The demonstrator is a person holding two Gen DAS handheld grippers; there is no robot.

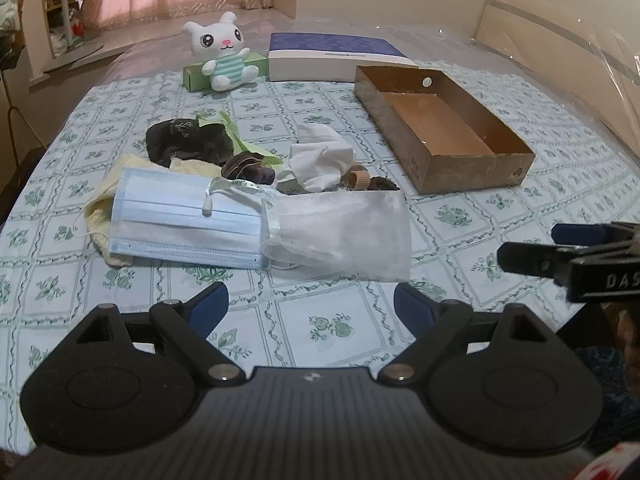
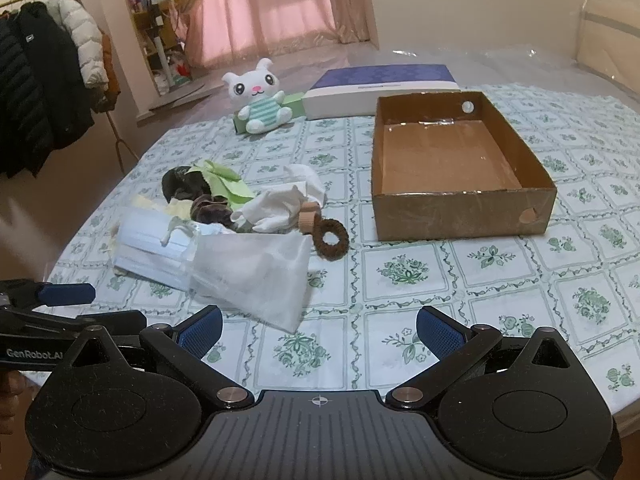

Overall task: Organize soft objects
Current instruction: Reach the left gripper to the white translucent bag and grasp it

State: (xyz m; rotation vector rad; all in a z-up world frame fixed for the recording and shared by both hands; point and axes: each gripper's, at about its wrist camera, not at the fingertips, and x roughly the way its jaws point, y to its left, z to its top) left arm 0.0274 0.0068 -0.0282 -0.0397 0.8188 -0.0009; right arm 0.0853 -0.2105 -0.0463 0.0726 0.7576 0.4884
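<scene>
A pile of soft things lies on the tablecloth: a blue face mask [image 1: 180, 224] [image 2: 152, 248], a white gauze pouch [image 1: 340, 232] [image 2: 252, 272], a white cloth [image 1: 320, 156] [image 2: 288, 200], black fabric [image 1: 188, 140] [image 2: 184, 182], a dark scrunchie [image 1: 248, 168], a brown hair ring [image 2: 330, 238], a yellow cloth [image 1: 100, 216]. An empty cardboard box [image 1: 440, 128] [image 2: 460, 168] stands to the right. My left gripper [image 1: 310, 306] is open and empty in front of the pile. My right gripper [image 2: 318, 330] is open and empty, near the pouch.
A white plush bunny [image 1: 222, 54] [image 2: 260, 98] leans on a green box [image 1: 196, 74] at the back, next to a blue-and-white box [image 1: 336, 58] [image 2: 380, 90]. Coats [image 2: 40, 80] hang at the left. The right gripper's fingers [image 1: 560, 252] show in the left wrist view.
</scene>
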